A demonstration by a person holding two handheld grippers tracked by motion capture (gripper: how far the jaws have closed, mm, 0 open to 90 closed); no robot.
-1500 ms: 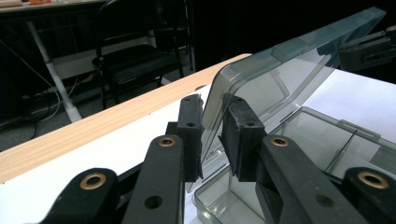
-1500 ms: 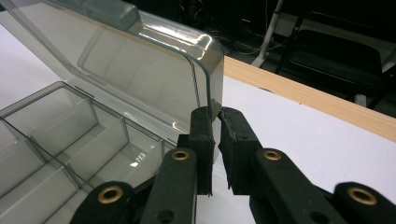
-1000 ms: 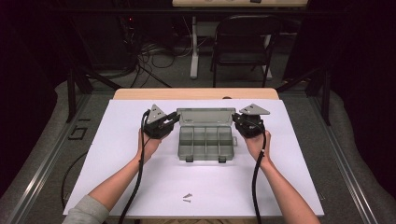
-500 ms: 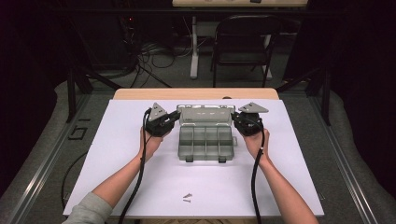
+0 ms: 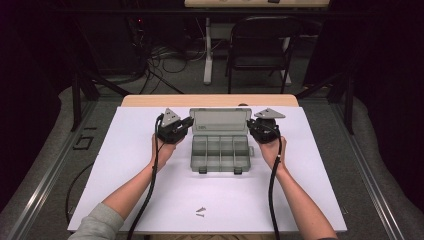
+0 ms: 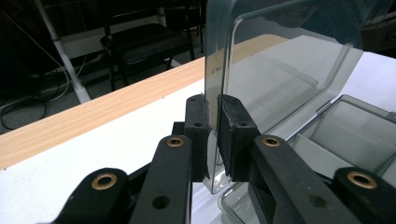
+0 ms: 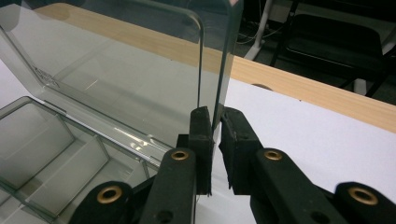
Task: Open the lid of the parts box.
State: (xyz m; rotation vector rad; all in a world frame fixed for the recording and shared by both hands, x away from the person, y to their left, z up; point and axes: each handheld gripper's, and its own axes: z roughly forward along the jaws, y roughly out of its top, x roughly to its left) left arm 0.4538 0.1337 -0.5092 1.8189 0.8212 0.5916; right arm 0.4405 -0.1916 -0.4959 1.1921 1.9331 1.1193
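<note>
A smoky clear plastic compartment box sits open at the middle of the white table. Its hinged lid stands raised at the far side. My left gripper is shut on the lid's left edge, and my right gripper is shut on its right edge. In the left gripper view the black pads pinch the lid's side wall, with the tray's compartments to the right. In the right gripper view my gripper holds the lid's rim above the divided tray.
Two or three small screws lie on the white sheet near the front edge. A strip of wooden tabletop shows behind the sheet. A dark folding chair and cables stand on the floor beyond.
The lid has swung up a little higher between the two grippers. Both hands have hardly shifted.
</note>
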